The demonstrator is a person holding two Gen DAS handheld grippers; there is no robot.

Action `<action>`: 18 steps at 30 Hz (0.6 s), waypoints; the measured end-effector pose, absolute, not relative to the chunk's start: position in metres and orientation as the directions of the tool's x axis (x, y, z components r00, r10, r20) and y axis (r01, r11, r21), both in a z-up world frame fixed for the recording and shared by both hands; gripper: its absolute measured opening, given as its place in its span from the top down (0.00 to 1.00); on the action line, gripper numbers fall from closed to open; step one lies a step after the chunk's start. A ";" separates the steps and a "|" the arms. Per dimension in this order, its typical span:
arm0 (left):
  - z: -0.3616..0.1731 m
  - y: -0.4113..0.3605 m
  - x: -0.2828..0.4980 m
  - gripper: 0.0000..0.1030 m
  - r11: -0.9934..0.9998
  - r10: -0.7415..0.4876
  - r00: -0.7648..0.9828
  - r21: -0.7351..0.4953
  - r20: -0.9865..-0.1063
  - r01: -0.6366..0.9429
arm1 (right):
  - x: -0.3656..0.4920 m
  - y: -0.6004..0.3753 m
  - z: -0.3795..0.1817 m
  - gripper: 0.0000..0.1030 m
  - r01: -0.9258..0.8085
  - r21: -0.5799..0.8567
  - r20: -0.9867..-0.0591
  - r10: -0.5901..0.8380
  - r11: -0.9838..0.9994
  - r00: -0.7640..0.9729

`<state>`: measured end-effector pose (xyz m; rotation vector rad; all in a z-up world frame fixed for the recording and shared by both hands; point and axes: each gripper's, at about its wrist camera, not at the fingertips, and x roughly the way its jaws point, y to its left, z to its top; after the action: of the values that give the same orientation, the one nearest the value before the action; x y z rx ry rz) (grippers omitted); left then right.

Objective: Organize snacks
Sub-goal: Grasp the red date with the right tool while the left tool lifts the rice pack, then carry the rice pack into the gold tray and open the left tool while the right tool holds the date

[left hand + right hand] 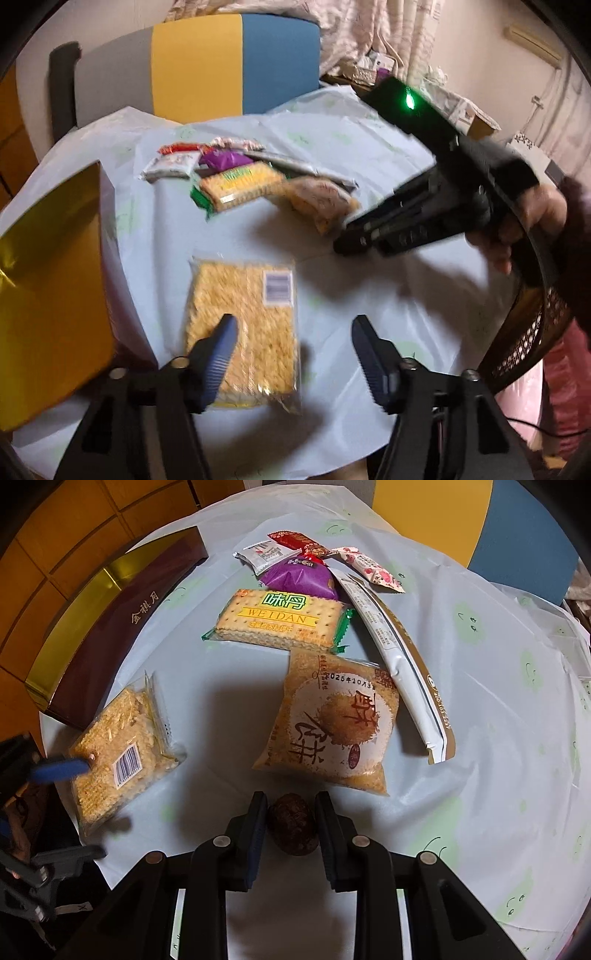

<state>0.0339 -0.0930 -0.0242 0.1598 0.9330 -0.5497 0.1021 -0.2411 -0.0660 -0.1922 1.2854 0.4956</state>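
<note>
My right hand-held gripper [291, 808] is nearly shut on a small dark wrinkled snack [293, 829], maybe a dried date; the pads press it from both sides. I think I hold it so to carry it to the box.

My left hand-held gripper [293, 334] stands about half open and holds nothing. One blue finger [221, 347] hangs over the clear pack of yellow crisp cake [243, 332], which lies flat on the table [369, 280] just beside the box.

A little farther lies the round-cake bag [332, 723], then the Weidan cracker pack [280, 618] and a long white sachet [399, 664] — they overlap in a loose pile. Behind them are small candies: purple [299, 578], red [295, 541], white [262, 555].

At the left edge stands the dark gift box [107, 635] with gold inside — open, probably the place where the snacks must go.
</note>
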 end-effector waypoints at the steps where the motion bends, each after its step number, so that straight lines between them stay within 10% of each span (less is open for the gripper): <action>1: -0.022 -0.094 0.039 0.29 0.859 -0.355 0.474 -0.080 -0.806 0.506 | 0.102 -0.241 -0.066 0.74 -0.456 0.133 -0.950 0.244 0.880 0.194; 18: -0.045 -0.127 0.073 0.28 0.803 -0.223 0.389 0.058 -0.894 0.593 | 0.102 -0.237 -0.064 0.74 -0.474 0.107 -0.957 0.220 0.874 0.189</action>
<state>0.0730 -0.1275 -0.0451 0.4015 1.0510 -0.5371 0.1025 -0.2365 -0.0643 -0.2318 1.2933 0.4935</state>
